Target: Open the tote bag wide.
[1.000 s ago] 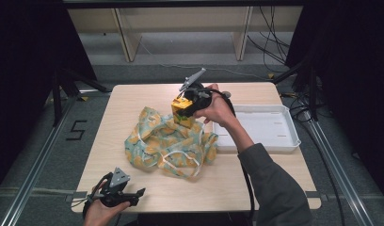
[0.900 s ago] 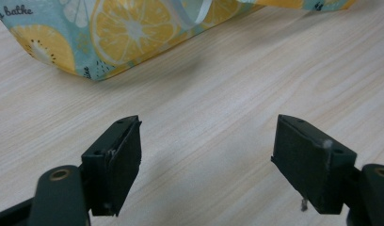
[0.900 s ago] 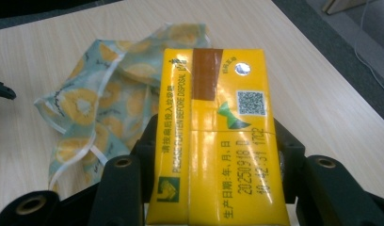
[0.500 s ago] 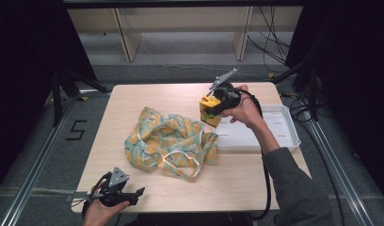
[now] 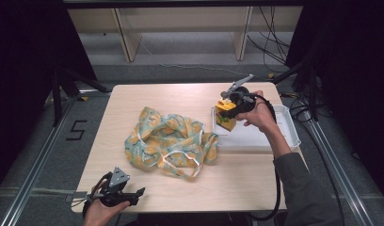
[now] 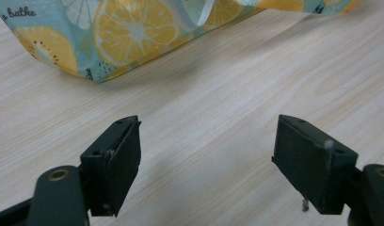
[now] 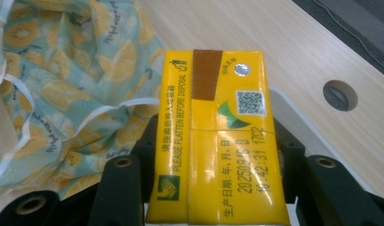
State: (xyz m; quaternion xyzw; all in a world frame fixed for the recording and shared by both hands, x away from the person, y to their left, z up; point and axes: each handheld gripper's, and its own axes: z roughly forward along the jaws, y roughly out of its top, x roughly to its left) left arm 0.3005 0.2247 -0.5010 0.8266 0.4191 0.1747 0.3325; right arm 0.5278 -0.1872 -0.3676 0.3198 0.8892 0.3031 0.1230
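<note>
right claw (image 5: 226,109) is pinching the yellow drink carton (image 5: 225,116) over the white tray (image 5: 289,123)'s 9 o'clock edge, so lower it flat before letting go; left claw (image 5: 133,195) sits spread at the tabletop (image 5: 180,96)'s 7 o'clock

The middle of the pale wooden table (image 5: 190,96) is taken up by a crumpled lemon-print fabric bag (image 5: 169,141), its white handles spread toward the near edge. Bare wood is left along the far edge, and between the bag and the open left gripper (image 6: 206,155) at the near left corner. At the right, a shallow white plastic tray (image 5: 289,127) lies, its left end overhung by a yellow drink carton (image 7: 218,141) clamped in the right gripper (image 5: 230,106).
</note>
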